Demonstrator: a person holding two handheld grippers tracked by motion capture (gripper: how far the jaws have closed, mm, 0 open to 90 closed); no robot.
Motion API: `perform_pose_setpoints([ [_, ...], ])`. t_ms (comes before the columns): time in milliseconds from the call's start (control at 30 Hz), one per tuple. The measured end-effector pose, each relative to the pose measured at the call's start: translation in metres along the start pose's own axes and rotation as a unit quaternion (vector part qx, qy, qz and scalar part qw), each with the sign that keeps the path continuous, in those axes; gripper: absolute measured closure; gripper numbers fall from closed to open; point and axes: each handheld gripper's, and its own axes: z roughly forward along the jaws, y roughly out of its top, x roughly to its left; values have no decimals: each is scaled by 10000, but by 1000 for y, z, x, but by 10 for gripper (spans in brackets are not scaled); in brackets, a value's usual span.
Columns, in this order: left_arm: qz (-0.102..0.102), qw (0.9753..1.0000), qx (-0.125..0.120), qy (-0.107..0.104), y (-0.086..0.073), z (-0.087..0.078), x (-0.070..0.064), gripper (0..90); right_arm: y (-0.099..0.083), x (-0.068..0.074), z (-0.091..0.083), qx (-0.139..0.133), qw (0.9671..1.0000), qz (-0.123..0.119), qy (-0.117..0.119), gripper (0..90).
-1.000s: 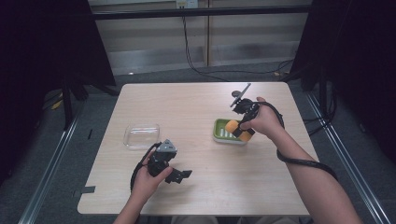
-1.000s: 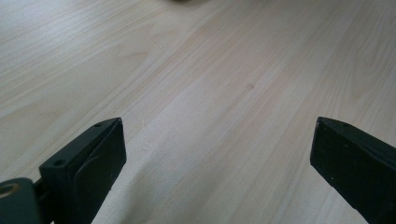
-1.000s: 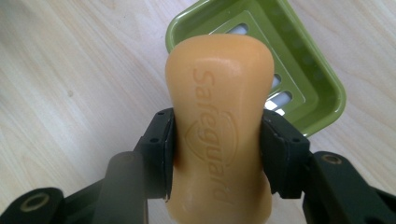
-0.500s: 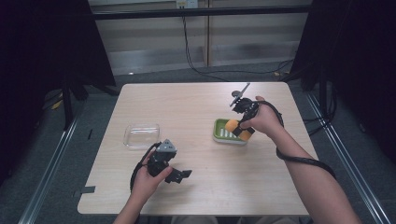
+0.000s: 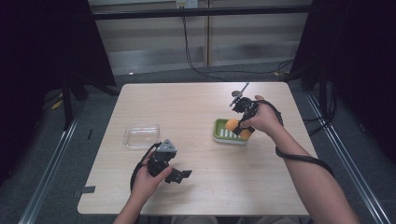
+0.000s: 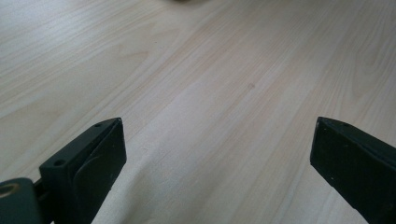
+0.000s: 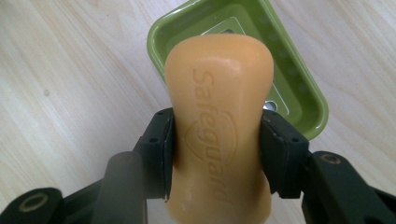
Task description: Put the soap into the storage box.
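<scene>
While the high view takes in the whole pale wood-grain table [image 5: 201, 107], the landmark is the green rectangular plastic soap dish [image 5: 223, 136] sitting right of the table's centre. The right gripper [image 5: 239, 127] hangs directly over the dish, the person's right hand [image 5: 262, 117] wrapped around its black body. An orange bar of soap [image 5: 232, 124] is pinched between its jaws, above the dish's near end; whether the bar touches the dish cannot be told from here. A clear, shallow plastic lid or tray [image 5: 141, 136] lies flat on the table well to the left of the dish. The left gripper [image 5: 182, 175] is nearer the person than the dish and to its left, held low by the left hand [image 5: 150, 175].

Left gripper view: the left gripper [image 6: 217, 154] has its two black jaws spread wide apart, released, with bare wood grain between them.

Right gripper view: the right gripper [image 7: 215, 140] is clenched on the orange bar of soap [image 7: 218, 116], its jaws pressing the bar's narrowed waist from both sides. Embossed lettering on the bar reads "Safeguard", running lengthwise, with a shield outline behind it. The green dish [image 7: 299, 93] lies beyond and under the bar's far end, with a slotted pale insert in its floor.
</scene>
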Motion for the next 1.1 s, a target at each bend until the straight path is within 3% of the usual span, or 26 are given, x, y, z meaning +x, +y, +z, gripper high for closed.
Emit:
perform_pose_setpoints([
  [1100, -7, 10000, -36, -14, 0, -1, 1, 37, 11, -7, 8, 30, 9998, -180, -41, 502],
])
